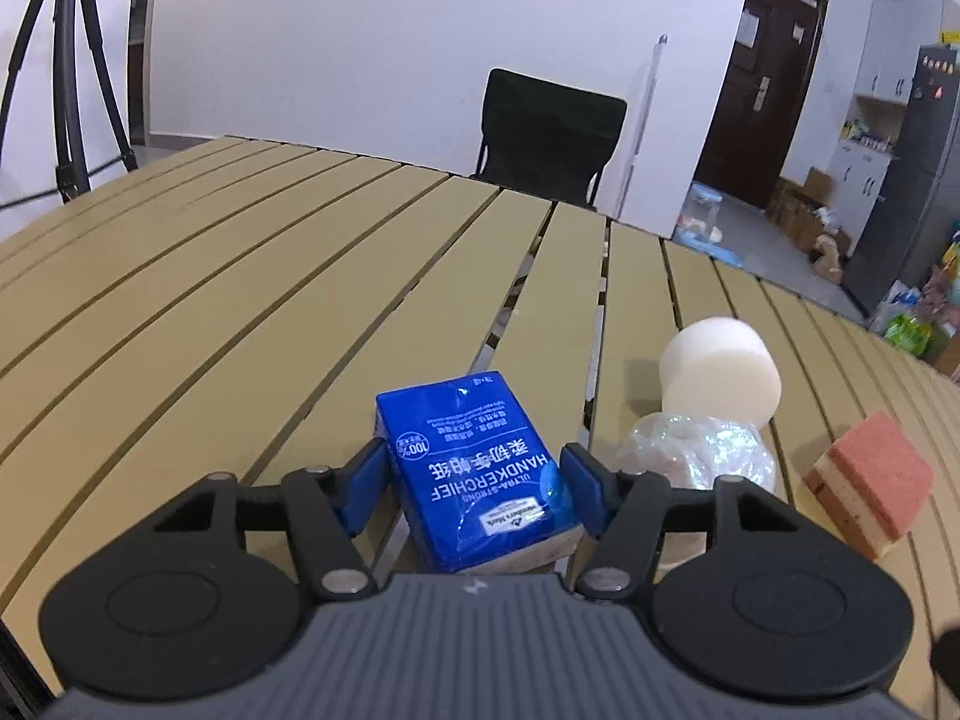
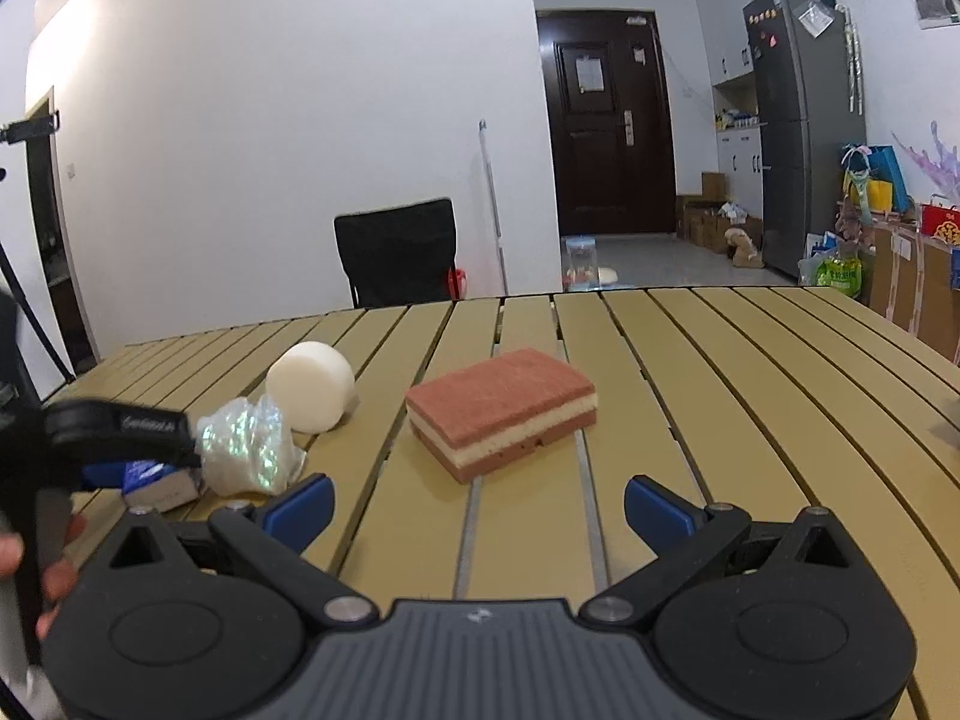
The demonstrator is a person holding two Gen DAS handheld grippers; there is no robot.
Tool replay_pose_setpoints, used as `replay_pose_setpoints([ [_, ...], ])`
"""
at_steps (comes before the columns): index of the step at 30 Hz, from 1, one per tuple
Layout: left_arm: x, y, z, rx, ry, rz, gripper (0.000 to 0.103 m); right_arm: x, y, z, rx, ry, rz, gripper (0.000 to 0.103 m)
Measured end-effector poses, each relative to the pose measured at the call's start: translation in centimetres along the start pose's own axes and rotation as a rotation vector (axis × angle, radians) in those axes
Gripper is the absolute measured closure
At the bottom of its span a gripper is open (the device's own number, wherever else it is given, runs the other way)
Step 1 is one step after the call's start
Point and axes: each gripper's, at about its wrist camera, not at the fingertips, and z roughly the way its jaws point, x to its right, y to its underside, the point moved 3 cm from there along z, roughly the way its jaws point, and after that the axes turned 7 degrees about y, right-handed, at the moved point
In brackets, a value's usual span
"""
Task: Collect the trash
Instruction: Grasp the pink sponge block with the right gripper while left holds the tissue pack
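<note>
I'm working in a lived-in home. Beyond the slatted table (image 2: 720, 372) I see a magnet-dotted fridge (image 2: 798, 138), kitchen cabinets (image 2: 729, 30), a dark entrance door (image 2: 606, 120) and gift bags (image 2: 876, 180).

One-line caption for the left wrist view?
Left hand-held gripper straddles blue tissue pack beside crumpled plastic wrap on slatted table.

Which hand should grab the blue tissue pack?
Left. The left gripper already has its fingers on either side of the blue tissue pack. The right gripper is open near the sponge.
</note>
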Motion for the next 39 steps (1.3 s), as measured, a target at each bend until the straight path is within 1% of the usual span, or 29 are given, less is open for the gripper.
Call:
replay_pose_setpoints([
  [4, -1.4, -0.3, -0.5, 0.018, 0.045, -0.038, 0.04, -1.5, -2.5, 2.7, -0.05, 0.068, -0.041, 0.0],
  [6, -1.9, -0.6, -0.8, 0.032, 0.063, -0.052, 0.04, -2.1, -3.6, 4.0, -0.07, 0.088, -0.045, 0.0],
  [11, -2.8, -1.4, -1.8, 0.075, 0.065, -0.061, 0.04, -3.2, -6.2, 7.6, -0.145, 0.138, -0.004, 0.0],
  [13, -3.2, -1.9, -2.1, 0.089, 0.064, -0.068, 0.04, -3.6, -6.9, 9.4, -0.193, 0.171, 0.015, 0.0],
  [16, -3.6, -2.3, -2.5, 0.106, 0.057, -0.073, 0.04, -3.9, -7.4, 11.5, -0.253, 0.215, 0.063, 0.0],
  [19, -3.9, -2.4, -2.8, 0.113, 0.047, -0.08, 0.04, -4.1, -7.7, 13.0, -0.288, 0.259, 0.094, 0.0],
  [22, -3.9, -2.4, -2.7, 0.11, 0.043, -0.081, 0.04, -4.2, -7.6, 14.4, -0.326, 0.323, 0.101, 0.0],
  [26, -3.9, -2.4, -2.5, 0.112, 0.035, -0.08, 0.04, -4.4, -7.0, 15.6, -0.358, 0.374, 0.105, 0.0],
  [28, -3.9, -2.5, -2.5, 0.115, 0.036, -0.076, 0.04, -4.3, -6.3, 15.9, -0.387, 0.378, 0.102, 0.0],
  [31, -3.6, -2.4, -2.6, 0.12, 0.033, -0.066, 0.04, -3.9, -5.6, 15.9, -0.405, 0.354, 0.116, 0.0],
  [36, -3.4, -2.3, -2.4, 0.118, 0.028, -0.054, 0.04, -3.0, -5.3, 15.2, -0.372, 0.345, 0.099, 0.0],
  [39, -3.3, -2.2, -2.6, 0.119, 0.028, -0.044, 0.04, -2.8, -5.3, 15.2, -0.375, 0.332, 0.082, 0.0],
])
